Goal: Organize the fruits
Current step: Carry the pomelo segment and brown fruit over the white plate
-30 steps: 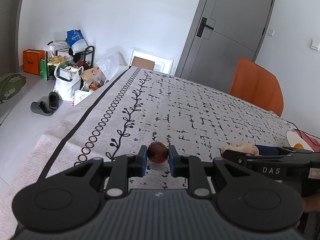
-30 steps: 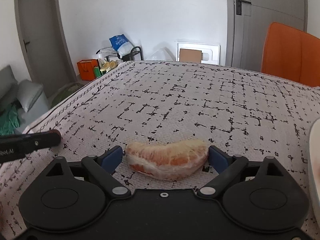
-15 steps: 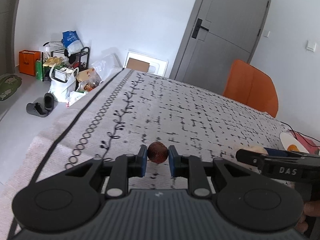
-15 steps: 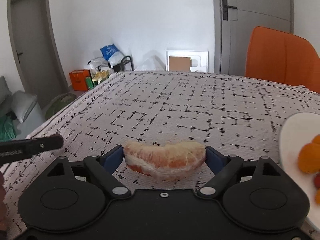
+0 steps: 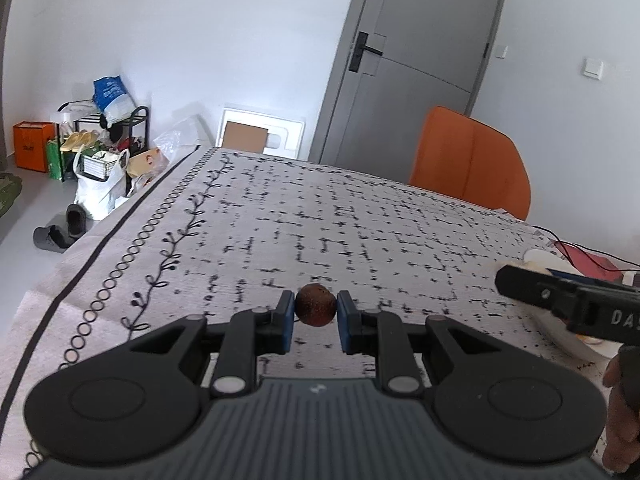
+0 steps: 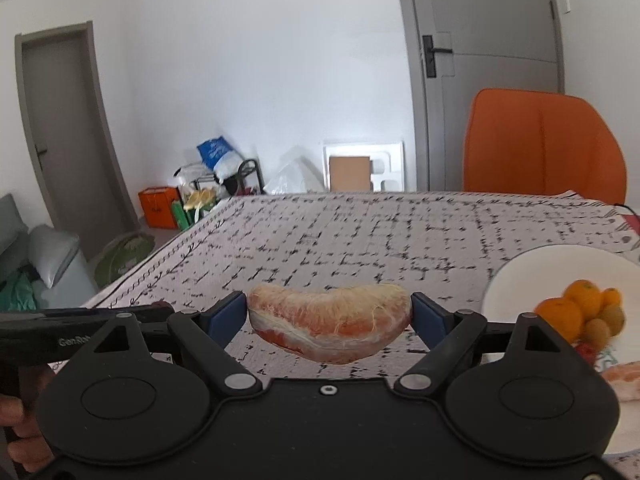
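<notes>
My left gripper [image 5: 316,314] is shut on a small round brown fruit [image 5: 315,309], held above the patterned tablecloth [image 5: 320,224]. My right gripper [image 6: 329,320] is shut on a peeled pomelo segment [image 6: 329,326], pink with white pith, lifted off the table with the blue pads pressing on both of its ends. A white plate [image 6: 536,276] at the right holds small oranges [image 6: 576,304], other small fruits and another pomelo piece [image 6: 624,380]. The right gripper's body [image 5: 568,300] shows at the right of the left wrist view.
An orange chair [image 6: 540,144] stands behind the table's far edge, before a grey door [image 6: 480,76]. Bags, a rack and shoes [image 5: 92,160] clutter the floor at the far left. A black cable and a red object [image 5: 584,256] lie on the table at the right.
Both grippers have risen and swung right with their fruit. The right gripper lifted the pomelo segment off the cloth, and the plate has come into its view.
</notes>
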`<state>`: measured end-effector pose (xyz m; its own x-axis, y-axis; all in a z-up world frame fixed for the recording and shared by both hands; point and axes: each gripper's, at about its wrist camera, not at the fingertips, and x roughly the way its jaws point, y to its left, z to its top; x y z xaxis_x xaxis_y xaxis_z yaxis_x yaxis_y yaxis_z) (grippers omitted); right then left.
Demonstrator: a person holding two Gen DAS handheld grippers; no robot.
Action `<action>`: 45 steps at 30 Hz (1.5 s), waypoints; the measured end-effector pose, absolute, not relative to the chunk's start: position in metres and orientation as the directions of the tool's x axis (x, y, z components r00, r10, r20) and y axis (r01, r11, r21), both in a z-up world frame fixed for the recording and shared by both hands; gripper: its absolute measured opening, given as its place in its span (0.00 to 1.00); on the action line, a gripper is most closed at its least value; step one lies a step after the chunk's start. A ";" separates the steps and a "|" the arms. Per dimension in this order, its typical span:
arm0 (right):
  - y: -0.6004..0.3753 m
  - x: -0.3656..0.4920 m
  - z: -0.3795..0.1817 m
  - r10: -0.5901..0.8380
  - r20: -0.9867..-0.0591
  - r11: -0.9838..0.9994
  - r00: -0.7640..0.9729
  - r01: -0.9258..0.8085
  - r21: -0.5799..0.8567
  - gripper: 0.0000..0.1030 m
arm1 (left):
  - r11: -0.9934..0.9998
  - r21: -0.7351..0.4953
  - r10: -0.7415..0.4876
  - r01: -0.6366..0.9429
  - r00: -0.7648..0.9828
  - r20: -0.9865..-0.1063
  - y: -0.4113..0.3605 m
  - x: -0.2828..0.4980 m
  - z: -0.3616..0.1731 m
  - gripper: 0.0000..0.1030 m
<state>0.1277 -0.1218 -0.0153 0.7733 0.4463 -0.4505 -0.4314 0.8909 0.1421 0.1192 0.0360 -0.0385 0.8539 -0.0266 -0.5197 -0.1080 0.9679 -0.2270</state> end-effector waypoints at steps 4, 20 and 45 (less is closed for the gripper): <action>-0.136 0.124 -0.009 0.427 -0.432 0.902 0.795 -0.409 0.138 0.82 | 0.971 -0.225 -0.044 -0.086 0.856 -0.515 0.024 0.121 -0.036 0.20; -0.191 0.115 -0.013 0.356 -0.412 0.934 0.839 -0.317 0.164 0.82 | 0.979 -0.202 -0.095 -0.009 0.861 -0.499 -0.024 0.125 -0.026 0.20; -0.273 0.131 -0.030 0.229 -0.440 0.973 0.868 -0.195 0.123 0.82 | 0.984 -0.149 -0.158 0.095 0.851 -0.501 -0.088 0.148 -0.021 0.20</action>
